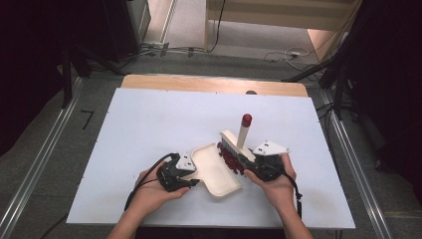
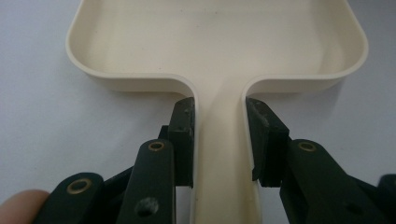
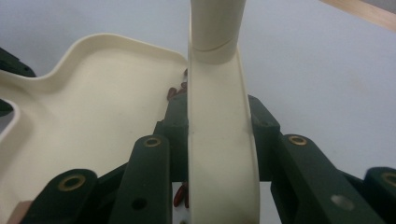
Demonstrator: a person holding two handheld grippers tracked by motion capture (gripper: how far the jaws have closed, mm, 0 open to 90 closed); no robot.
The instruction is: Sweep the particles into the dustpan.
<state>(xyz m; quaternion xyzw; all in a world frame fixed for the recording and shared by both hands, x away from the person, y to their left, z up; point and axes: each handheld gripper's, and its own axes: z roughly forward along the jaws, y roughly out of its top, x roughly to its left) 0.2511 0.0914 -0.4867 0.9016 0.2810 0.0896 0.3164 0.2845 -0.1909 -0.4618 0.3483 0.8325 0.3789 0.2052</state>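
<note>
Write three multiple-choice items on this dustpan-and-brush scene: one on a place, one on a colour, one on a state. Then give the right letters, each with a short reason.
1. Where do the small red pieces lie?
A. At the dustpan's open edge, by the brush
B. On the table's far wooden strip
C. Under the left hand

2. What colour is the cap on the brush handle's end?
A. Blue
B. Dark red
C. Green

3. What does the left claw hold?
A. Nothing, it stands wide open
B. The brush
C. The dustpan's handle

Key: 1 A, since the high view shows the pieces between the brush and the dustpan. 2 B, since the cap shows dark red above the cream handle. 3 C, since the left gripper view shows both pads pressed on the cream handle; the right claw holds the brush.
</note>
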